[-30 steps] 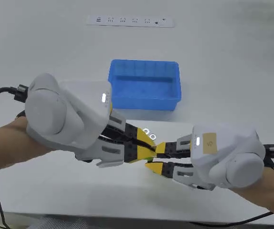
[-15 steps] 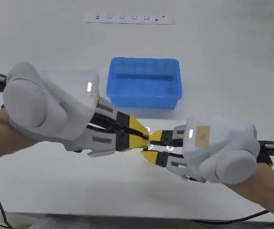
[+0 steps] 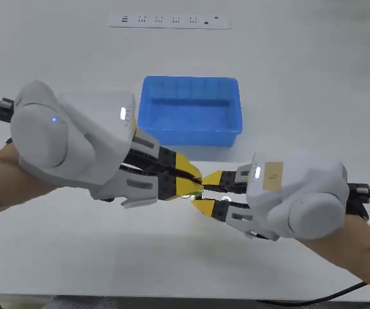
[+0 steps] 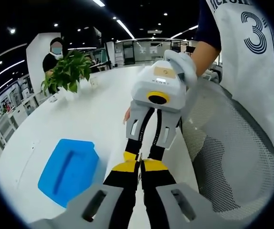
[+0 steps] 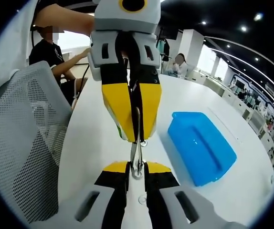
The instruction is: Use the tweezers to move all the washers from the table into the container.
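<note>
The left gripper [image 3: 194, 181] and right gripper [image 3: 202, 192] both pinch the slim silver metal tweezers [image 5: 136, 152]. A mistimed release could twist them or drop them onto the white worktop [image 3: 107, 248].

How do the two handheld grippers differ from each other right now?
The right gripper carries a tan label on top; the left gripper shows a small blue light instead. The left gripper's jaws sit close together, the right gripper's slightly wider apart. Both have yellow jaws, meet tip to tip, and appear closed on the tweezers, in front of the blue container.
</note>
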